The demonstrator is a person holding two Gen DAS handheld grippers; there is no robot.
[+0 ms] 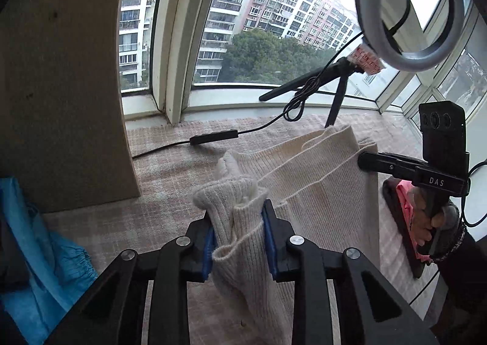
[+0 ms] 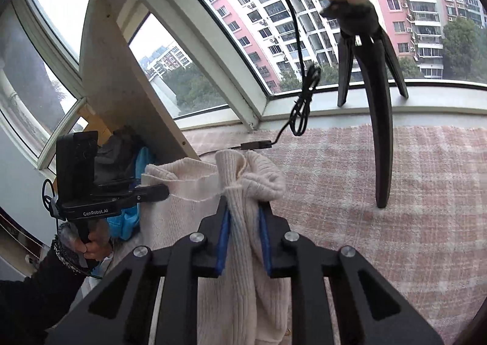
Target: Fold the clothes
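Both grippers are up and busy: the left gripper (image 1: 239,234) has its blue-padded jaws clamped on a bunched edge of the cream ribbed knit sweater (image 1: 319,180), and the right gripper (image 2: 243,241) is pinching another gathered edge of the same garment. The sweater hangs between them, lifted above the pink-and-white checked woven mat (image 2: 380,193) by the window, its body drooping below the jaws. This looks like mid-handling, carrying or spreading the knit before a fold. Next it calls for drawing the two held edges apart, then lowering the cloth flat onto the mat, clear of the black tripod leg (image 2: 382,144).
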